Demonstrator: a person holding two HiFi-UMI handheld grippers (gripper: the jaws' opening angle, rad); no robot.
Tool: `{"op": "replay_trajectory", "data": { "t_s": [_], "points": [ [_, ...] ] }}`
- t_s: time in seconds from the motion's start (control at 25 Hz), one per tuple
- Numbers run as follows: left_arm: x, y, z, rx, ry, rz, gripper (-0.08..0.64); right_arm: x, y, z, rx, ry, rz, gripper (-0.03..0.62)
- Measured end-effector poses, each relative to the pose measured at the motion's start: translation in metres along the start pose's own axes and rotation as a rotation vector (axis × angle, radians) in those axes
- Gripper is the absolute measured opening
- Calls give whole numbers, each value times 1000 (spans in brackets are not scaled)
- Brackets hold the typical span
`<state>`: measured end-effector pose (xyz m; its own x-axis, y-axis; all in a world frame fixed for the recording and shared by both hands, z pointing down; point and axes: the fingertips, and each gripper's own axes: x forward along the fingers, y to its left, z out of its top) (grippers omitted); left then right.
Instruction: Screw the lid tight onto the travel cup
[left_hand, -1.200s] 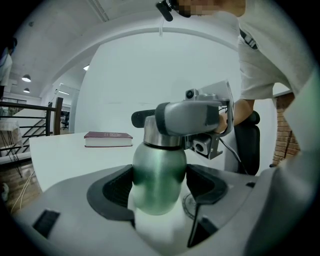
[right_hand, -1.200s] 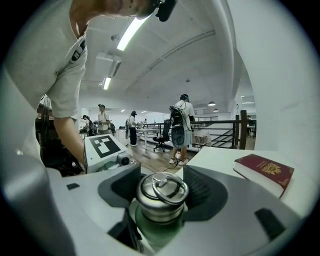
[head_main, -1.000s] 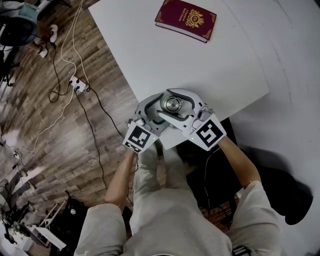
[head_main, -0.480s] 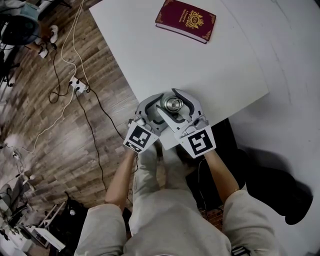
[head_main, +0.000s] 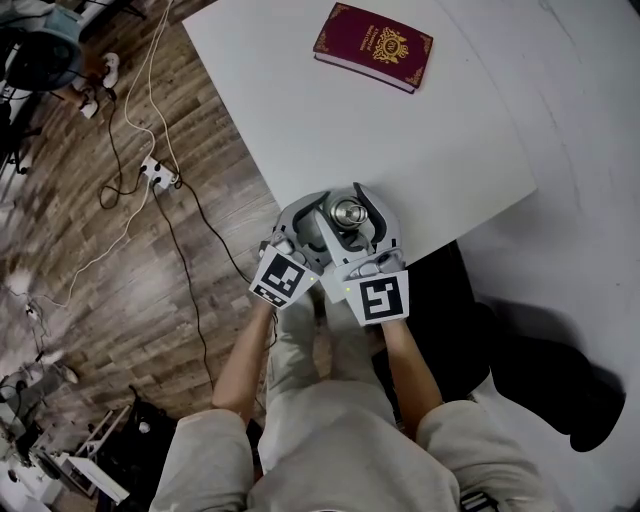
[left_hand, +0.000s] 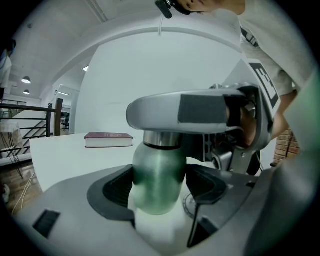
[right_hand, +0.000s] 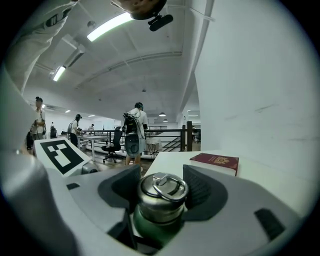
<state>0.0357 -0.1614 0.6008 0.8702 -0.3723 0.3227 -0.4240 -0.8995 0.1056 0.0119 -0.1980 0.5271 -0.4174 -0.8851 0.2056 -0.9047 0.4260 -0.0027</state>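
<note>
A green travel cup stands near the front edge of the white table. My left gripper is shut on its body, one pad on each side. The steel lid, with a ring handle on top, sits on the cup's neck, and my right gripper is shut on it from both sides. From above, the lid shows between the two pairs of white fingers: left gripper, right gripper. The marker cubes sit side by side. In the left gripper view a right finger crosses above the cup.
A dark red booklet lies at the far side of the table, also seen as a booklet beyond the lid. Cables and a power strip lie on the wooden floor at the left. People stand far off in the hall.
The right gripper has swung round the cup with the lid in its jaws, its marker cube moving left until it sits beside the left cube. The left gripper and cup stayed put.
</note>
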Motion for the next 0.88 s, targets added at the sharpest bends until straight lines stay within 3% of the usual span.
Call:
{"op": "replay_trajectory", "data": {
  "t_s": [0.16,0.24,0.28,0.44,0.56,0.72,0.88],
  "points": [
    [-1,0,1,2,-3,2,334,-1,1,2,30,-19,10,261],
    [-1,0,0,-1,-5,2,334,-2,3,2,71,-25,55,275],
    [-2,0,1,-1,-5,2,334,-3,5,2,80,-26,84,331],
    [-3,-1,1,2,-4,1,334,-7,5,1,40,-16,188,337],
    [-2,-1,0,7,-1,-2,334,-11,6,2,23,0,311,325],
    [-2,0,0,10,-3,-3,333,-13,16,2,-87,35,494,321],
    [-2,0,0,12,0,-6,333,-15,23,-4,-175,90,626,319]
  ]
}}
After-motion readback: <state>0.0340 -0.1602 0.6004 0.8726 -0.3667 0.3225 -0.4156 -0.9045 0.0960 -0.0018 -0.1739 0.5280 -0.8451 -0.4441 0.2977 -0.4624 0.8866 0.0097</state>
